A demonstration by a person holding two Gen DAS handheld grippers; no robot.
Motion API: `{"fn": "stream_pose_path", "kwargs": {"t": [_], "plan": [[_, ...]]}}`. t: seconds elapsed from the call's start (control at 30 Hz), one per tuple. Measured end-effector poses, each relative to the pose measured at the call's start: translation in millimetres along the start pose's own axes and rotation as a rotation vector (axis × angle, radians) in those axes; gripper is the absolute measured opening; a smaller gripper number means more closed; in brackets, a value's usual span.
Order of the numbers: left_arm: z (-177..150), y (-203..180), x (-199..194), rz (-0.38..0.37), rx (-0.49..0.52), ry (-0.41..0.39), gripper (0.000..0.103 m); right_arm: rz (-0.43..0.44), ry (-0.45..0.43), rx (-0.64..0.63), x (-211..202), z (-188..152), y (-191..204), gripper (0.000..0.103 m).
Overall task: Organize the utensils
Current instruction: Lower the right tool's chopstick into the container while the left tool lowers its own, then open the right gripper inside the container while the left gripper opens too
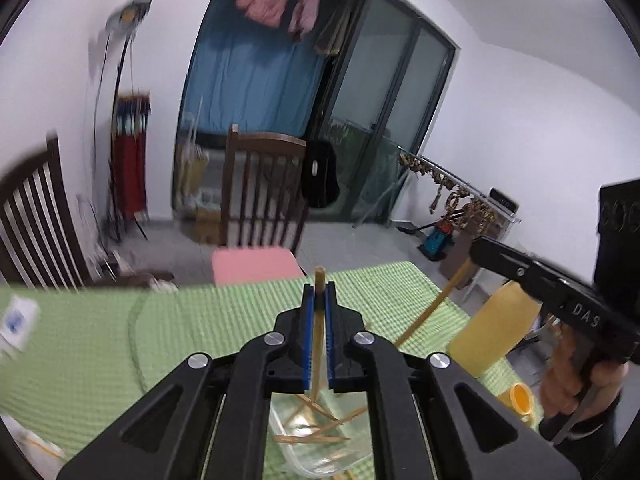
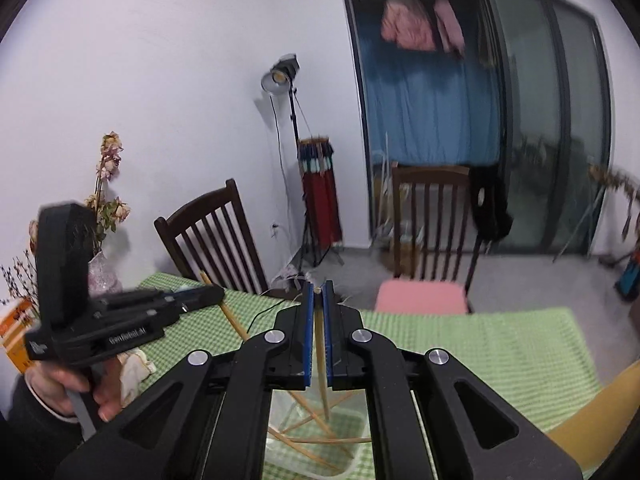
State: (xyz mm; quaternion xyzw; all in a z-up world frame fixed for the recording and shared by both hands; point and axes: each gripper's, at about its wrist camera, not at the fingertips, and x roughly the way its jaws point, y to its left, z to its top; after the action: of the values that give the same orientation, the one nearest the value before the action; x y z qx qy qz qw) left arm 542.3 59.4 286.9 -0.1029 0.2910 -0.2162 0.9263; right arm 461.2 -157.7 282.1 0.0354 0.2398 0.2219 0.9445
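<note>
My left gripper (image 1: 319,286) is shut on a wooden chopstick (image 1: 318,332) that stands upright between its blue pads. Beneath it lies a clear glass container (image 1: 286,438) holding several loose chopsticks. In the left wrist view my right gripper (image 1: 473,251) hangs at the right, shut on a slanted chopstick (image 1: 430,312). In the right wrist view that gripper (image 2: 319,285) pinches its chopstick (image 2: 321,364) above the same container (image 2: 357,450). My left gripper (image 2: 218,293) shows there at the left, held by a hand, with its chopstick (image 2: 232,318) sticking out both ways.
A green checked cloth (image 1: 120,340) covers the table. A tall yellow cylinder (image 1: 496,330) and a small yellow cup (image 1: 521,398) stand at the right. Two dark wooden chairs (image 2: 216,240), one with a pink cushion (image 2: 422,298), stand beyond. A vase of dried flowers (image 2: 102,276) and an orange box (image 2: 14,332) sit at the left.
</note>
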Motion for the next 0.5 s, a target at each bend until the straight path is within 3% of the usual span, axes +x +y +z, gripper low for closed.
{"fn": "stream_pose_path", "kwargs": {"t": [0.1,0.27,0.37,0.5], "plan": [[-23,20,24,-0.013,-0.068,0.033,0.002,0.019,0.047,0.043,20,-18,-12,0.005],[-60,43,56,-0.001,-0.092,0.116,0.003,-0.002,0.169,0.038,51,-49,-22,0.005],[-78,50,62,0.010,-0.107,0.139,0.005,0.002,0.183,0.062,58,-59,-30,0.005],[-92,56,58,0.023,-0.089,0.161,0.005,-0.057,0.188,0.104,54,-64,-45,0.007]]}}
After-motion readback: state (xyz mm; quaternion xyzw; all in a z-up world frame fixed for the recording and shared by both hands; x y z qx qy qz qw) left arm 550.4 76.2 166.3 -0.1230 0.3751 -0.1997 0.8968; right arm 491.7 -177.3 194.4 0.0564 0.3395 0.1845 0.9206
